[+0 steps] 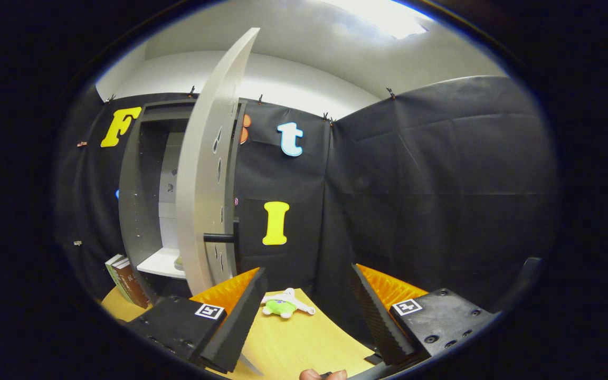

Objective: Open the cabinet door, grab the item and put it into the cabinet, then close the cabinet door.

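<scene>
Two tool [306, 282] fingers spread, empty; cabinet door [206, 174] open, toy [284, 305] ahead

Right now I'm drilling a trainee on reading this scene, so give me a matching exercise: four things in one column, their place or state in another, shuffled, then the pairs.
Things:
1. cabinet door
2. plush toy
3. books
4. gripper

Places or states:
A. leaning beside the cabinet, on the side away from the door
B. open, fingers holding nothing
C. swung open, edge toward the camera
D. lying on the table just ahead of the fingers

Pairs: 1-C, 2-D, 3-A, 4-B
</scene>
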The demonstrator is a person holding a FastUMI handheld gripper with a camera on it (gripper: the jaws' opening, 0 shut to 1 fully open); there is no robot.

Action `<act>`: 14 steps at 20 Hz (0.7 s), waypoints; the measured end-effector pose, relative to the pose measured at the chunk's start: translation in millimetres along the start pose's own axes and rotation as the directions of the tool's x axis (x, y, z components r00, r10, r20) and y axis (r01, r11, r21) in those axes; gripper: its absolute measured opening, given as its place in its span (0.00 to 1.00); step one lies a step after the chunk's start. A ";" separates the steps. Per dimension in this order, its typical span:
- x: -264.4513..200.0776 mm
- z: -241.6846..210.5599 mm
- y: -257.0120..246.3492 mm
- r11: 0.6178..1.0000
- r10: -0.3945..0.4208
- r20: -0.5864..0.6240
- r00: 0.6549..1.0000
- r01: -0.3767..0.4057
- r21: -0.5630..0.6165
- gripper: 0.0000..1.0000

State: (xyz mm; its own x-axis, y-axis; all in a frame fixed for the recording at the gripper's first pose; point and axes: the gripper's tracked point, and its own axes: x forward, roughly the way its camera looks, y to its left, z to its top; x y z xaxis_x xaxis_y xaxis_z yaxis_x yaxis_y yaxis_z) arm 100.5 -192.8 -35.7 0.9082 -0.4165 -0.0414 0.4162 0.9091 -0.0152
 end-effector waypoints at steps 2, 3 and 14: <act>9.3 -5.7 5.3 1.000 0.017 -0.017 1.000 -0.016 0.024 0.99; 9.2 -8.1 4.0 0.999 0.017 -0.022 1.000 -0.016 0.042 0.99; -8.7 -13.5 44.3 0.993 0.062 -0.054 0.997 -0.056 0.107 0.97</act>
State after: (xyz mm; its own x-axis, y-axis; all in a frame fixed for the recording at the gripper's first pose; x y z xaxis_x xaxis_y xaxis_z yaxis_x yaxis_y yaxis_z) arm 110.4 -148.9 -49.4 0.9287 -0.3583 -0.0958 0.3668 0.9255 0.0944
